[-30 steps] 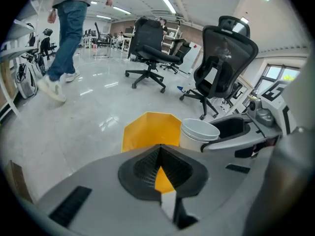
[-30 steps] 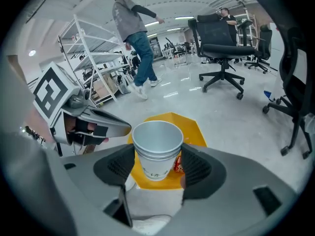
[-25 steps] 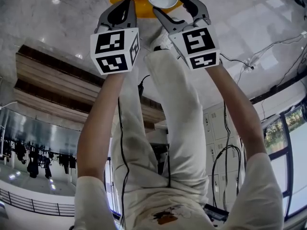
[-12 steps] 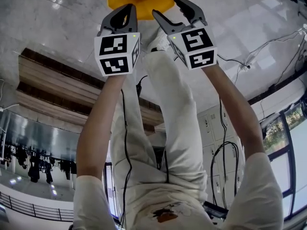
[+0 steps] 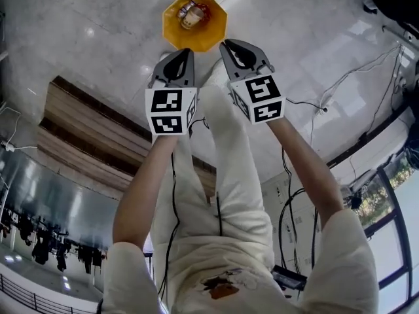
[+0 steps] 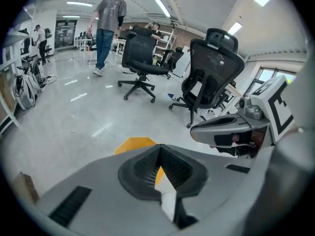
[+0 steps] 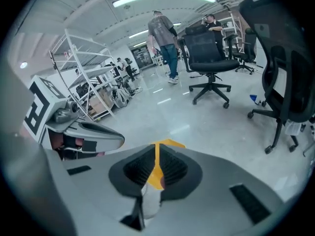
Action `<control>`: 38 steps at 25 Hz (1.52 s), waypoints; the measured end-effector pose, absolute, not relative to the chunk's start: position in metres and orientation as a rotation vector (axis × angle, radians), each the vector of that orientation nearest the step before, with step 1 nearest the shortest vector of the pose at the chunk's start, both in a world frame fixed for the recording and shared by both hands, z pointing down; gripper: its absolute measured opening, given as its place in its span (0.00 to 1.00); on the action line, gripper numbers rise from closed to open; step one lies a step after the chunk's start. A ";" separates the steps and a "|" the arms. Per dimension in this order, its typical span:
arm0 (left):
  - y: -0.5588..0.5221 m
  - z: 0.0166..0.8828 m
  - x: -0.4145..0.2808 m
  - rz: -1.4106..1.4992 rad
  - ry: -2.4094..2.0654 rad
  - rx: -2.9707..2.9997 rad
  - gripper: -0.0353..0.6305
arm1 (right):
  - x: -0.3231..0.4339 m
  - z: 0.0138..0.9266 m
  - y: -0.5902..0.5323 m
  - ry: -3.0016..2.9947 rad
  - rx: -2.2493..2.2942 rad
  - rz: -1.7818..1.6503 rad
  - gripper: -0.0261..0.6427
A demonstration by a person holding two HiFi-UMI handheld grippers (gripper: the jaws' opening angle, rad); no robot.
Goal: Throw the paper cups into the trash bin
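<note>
An orange eight-sided trash bin (image 5: pixel 171 34) stands on the pale floor ahead of the person's legs, with paper cups (image 5: pixel 190 15) lying inside it. In the head view both grippers hover side by side just short of the bin. My left gripper (image 5: pixel 188 51) is shut and empty. My right gripper (image 5: pixel 224 43) has its jaws closing to a thin slit with nothing between them. The bin's orange (image 6: pixel 134 144) shows beyond my left gripper (image 6: pixel 160 150) in its own view. The bin's rim (image 7: pixel 170 143) also peeks past my right gripper (image 7: pixel 156 151).
Black office chairs (image 6: pixel 140 63) (image 7: pixel 209 53) stand a few metres off. A person (image 6: pixel 107 28) walks at the back. White shelving (image 7: pixel 86 82) is to the left in the right gripper view. Cables (image 5: pixel 366 70) trail over the floor at the right, and a wooden panel (image 5: pixel 85 120) lies at the left.
A second ago my right gripper held a paper cup in wide jaws over the bin. The cup has dropped in, the jaws have come together, and both grippers have drawn back from the bin.
</note>
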State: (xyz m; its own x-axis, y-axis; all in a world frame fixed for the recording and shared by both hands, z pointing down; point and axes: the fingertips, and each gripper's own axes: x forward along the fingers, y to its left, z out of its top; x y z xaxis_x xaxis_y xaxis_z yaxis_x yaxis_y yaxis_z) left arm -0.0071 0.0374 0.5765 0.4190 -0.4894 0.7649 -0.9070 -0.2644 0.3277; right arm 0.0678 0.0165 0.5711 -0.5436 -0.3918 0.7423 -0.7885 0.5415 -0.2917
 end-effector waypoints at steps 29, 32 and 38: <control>0.092 0.145 -0.017 0.421 -1.259 2.110 0.06 | 0.042 0.153 0.102 -2.360 0.841 0.762 0.05; 0.097 0.104 -0.029 0.368 -1.264 2.144 0.06 | 0.039 0.115 0.110 -2.391 0.874 0.729 0.05; 0.106 0.044 -0.042 0.316 -1.254 2.212 0.06 | 0.024 0.037 0.097 -2.495 0.973 0.662 0.05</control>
